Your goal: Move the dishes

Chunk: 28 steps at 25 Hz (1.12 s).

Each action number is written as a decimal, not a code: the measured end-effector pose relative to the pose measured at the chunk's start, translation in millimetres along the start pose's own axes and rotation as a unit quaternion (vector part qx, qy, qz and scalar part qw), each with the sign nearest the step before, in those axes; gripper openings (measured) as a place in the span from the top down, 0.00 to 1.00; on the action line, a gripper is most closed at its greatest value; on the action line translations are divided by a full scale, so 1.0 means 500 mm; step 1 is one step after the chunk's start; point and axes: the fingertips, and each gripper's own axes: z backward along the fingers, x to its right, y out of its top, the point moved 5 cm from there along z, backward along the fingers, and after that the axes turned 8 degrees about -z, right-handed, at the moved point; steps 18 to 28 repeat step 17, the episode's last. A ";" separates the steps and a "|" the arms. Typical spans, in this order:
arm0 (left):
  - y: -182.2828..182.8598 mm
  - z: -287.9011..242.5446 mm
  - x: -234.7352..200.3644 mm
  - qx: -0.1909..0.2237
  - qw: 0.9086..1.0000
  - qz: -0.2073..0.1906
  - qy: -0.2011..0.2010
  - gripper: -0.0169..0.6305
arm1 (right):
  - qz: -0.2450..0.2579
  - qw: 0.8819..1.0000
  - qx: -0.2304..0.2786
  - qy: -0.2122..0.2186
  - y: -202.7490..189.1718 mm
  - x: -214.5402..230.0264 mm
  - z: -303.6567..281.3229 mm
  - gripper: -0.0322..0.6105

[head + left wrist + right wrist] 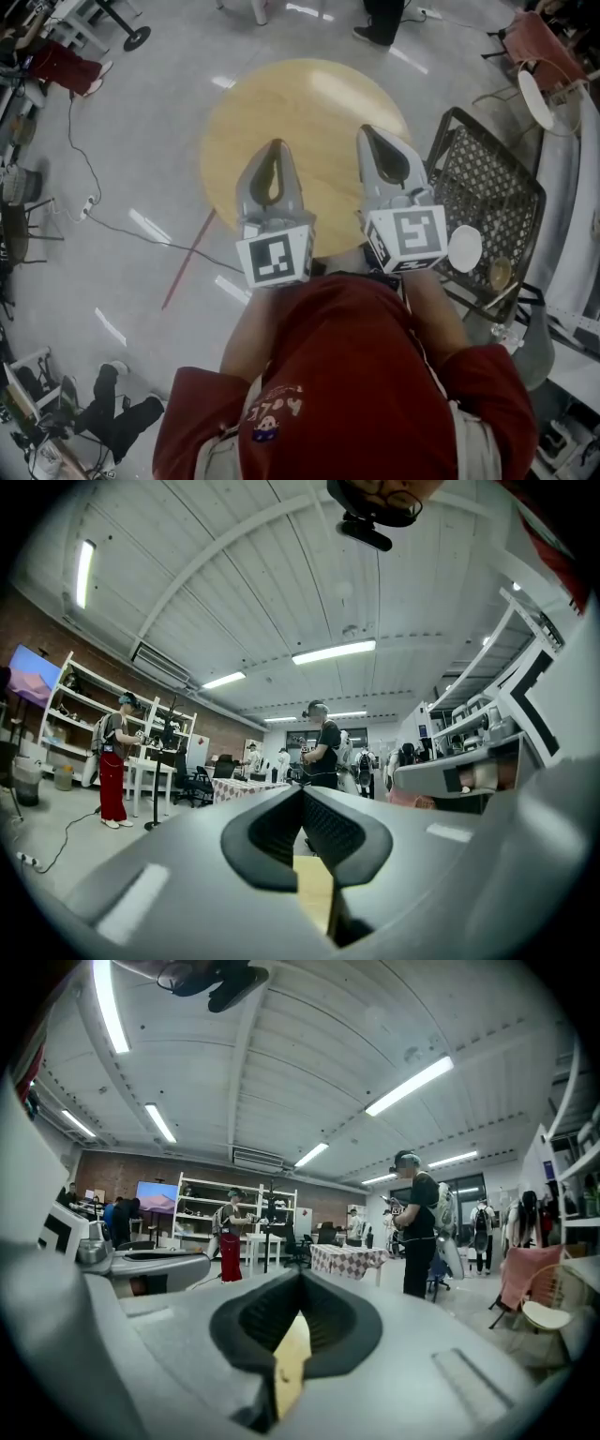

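A round wooden table stands in front of me with nothing on its top. Both grippers hover side by side over its near half, pointing level. My left gripper is shut with nothing in it, its dark pads meeting. My right gripper is shut too and empty, its jaw tips together. To the right of the table sits a black wire mesh rack. It holds a white plate and a small brownish bowl, just right of the right gripper's marker cube.
A cable and a red strip lie on the grey floor left of the table. A person in black stands beyond the table, and others stand by white shelves. A chair with pink cloth is at far right.
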 end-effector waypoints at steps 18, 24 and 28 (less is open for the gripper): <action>0.001 -0.008 0.022 -0.005 1.000 0.002 -0.019 0.96 | 0.011 1.000 -0.001 -0.004 -0.009 0.007 0.005 0.95; 0.001 -0.008 0.022 -0.005 1.000 0.002 -0.019 0.96 | 0.011 1.000 -0.001 -0.004 -0.009 0.007 0.005 0.95; 0.001 -0.008 0.022 -0.005 1.000 0.002 -0.019 0.96 | 0.011 1.000 -0.001 -0.004 -0.009 0.007 0.005 0.95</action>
